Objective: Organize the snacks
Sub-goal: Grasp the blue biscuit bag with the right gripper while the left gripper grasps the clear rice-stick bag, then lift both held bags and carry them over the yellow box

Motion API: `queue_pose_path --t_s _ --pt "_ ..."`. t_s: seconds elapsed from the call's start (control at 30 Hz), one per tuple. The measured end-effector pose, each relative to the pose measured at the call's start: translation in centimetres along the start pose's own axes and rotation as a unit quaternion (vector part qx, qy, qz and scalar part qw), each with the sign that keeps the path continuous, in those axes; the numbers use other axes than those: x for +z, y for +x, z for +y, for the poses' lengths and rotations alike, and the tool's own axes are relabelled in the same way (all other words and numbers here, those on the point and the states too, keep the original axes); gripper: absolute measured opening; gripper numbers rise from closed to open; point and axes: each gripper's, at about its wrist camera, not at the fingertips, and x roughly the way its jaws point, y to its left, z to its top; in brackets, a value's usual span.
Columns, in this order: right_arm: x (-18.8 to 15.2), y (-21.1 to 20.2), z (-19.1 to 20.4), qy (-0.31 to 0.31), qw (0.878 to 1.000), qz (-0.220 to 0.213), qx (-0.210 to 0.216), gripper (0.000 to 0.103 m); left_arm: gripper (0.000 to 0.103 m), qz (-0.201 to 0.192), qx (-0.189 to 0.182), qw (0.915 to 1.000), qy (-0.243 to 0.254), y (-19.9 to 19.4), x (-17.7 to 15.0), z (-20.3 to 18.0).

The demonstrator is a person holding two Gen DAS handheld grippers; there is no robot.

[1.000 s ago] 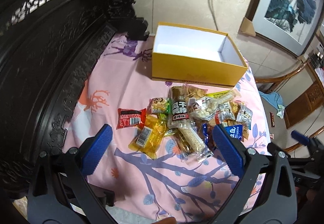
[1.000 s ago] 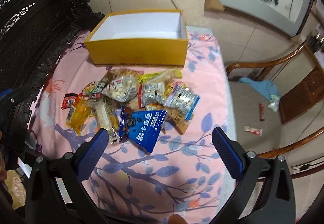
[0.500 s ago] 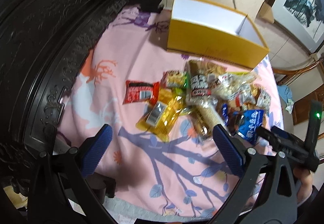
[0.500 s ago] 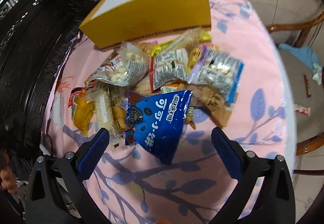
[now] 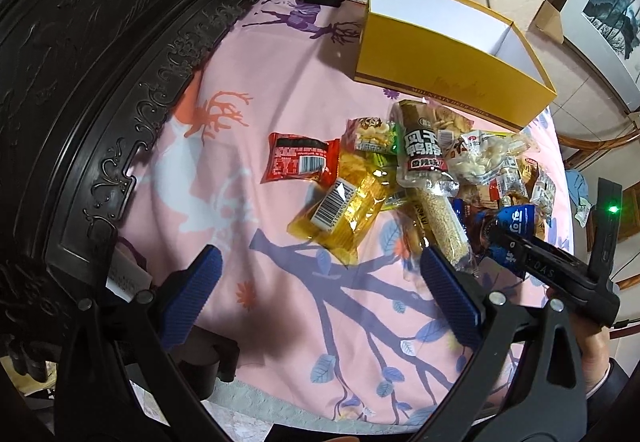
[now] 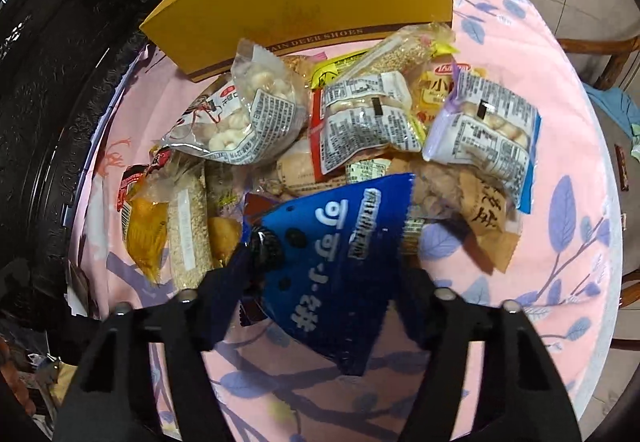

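**Right jaws closing around a blue snack packet; left gripper wide over bare cloth**

In the right wrist view the right gripper (image 6: 320, 282) has its black, rivet-studded arms angled in from 7 and 5 o'clock, jaws closing with the blue packet (image 6: 340, 262) between them. The packet is a glossy foil wedge, white lettering across it, narrowing to a point toward 6 o'clock. Whether the pads already press its edges cannot be told, since the packet covers the tips.

Outward toward 12 o'clock lies the snack pile (image 6: 360, 114): crinkled clear pouches with white puffed pieces and dense printed labels, a purple-and-blue edged pouch at 2 o'clock, a matte brown wrapper with brush lettering at 3 o'clock, and a long clear sleeve of pale grains at 9 o'clock beside a translucent yellow pack. Beyond the pile, touching its far edge, stands the yellow box (image 6: 312, 2), smooth cardboard with a brown band along its base.

In the left wrist view the left gripper (image 5: 320, 294) is spread wide and holds nothing; its ribbed blue pads (image 5: 192, 294) sit at 8 and 4 o'clock over the pink tablecloth (image 5: 240, 122), a soft cloth printed with purple branches and deer. The yellow pack (image 5: 344, 210), barcode up, lies just past the pads, a red packet (image 5: 300, 164) beyond it at 12 o'clock. The box, open-topped with a white interior, sits at 1 o'clock. Dark carved furniture (image 5: 100, 62) curves along 9 to 11 o'clock.
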Motion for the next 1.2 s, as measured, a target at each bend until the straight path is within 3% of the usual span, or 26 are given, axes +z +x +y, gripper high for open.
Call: queue_pose_path --t_s 0.07,0.1,0.13,0.37,0.5,0.67,0.73,0.8,0.9,1.03,1.13,1.2 --pt "0.0 -0.3 0.3 -0.012 1.000 -0.005 0.000 0.047 0.101 0.004 -0.005 1.0000 -0.001 0.3 -0.1 -0.1" --pt "0.0 -0.7 0.3 -0.014 1.000 -0.008 0.000 0.035 0.101 0.003 -0.012 0.9999 -0.001 0.4 -0.2 -0.2" --pt "0.0 -1.2 0.4 -0.016 1.000 -0.019 -0.010 0.017 0.101 0.001 -0.019 0.9998 -0.001 0.5 -0.3 -0.3" --pt "-0.5 -4.8 -0.9 0.030 0.998 -0.048 0.037 0.012 0.101 -0.001 -0.065 0.9979 0.005 2.5 -0.4 -2.7" --pt "-1.2 -7.2 -1.6 0.041 0.996 -0.071 0.035 0.011 0.101 0.011 -0.091 0.9953 0.031 4.9 -0.5 -5.8" --pt "-2.5 -9.2 -3.3 0.074 0.994 -0.077 0.031 0.011 0.100 0.028 -0.093 0.9934 0.062 7.6 -0.8 -9.7" --pt "-3.0 -9.6 -3.8 0.087 0.993 -0.077 0.030 0.011 0.095 0.036 -0.092 0.9936 0.055 8.6 -0.8 -10.4" --pt "-3.5 -9.9 -4.0 0.094 0.992 -0.079 0.028 0.011 0.077 0.053 -0.093 0.9933 0.044 9.8 -0.6 -11.0" --pt "-4.0 -10.4 -4.2 0.097 0.991 -0.084 0.026 0.011 0.060 0.076 -0.100 0.9918 0.024 11.2 -0.7 -11.1" --pt "-4.3 -11.0 -4.7 0.105 0.990 -0.090 0.029 0.012 0.055 0.077 -0.096 0.9923 0.014 11.9 -0.8 -11.1" --pt "-4.3 -11.3 -5.0 0.105 0.989 -0.096 0.032 0.011 0.043 0.074 -0.089 0.9933 0.011 12.1 -0.9 -10.9" --pt "-4.2 -11.6 -5.0 0.102 0.989 -0.102 0.039 0.004 0.033 0.073 -0.092 0.9930 0.007 12.0 -1.1 -10.4"
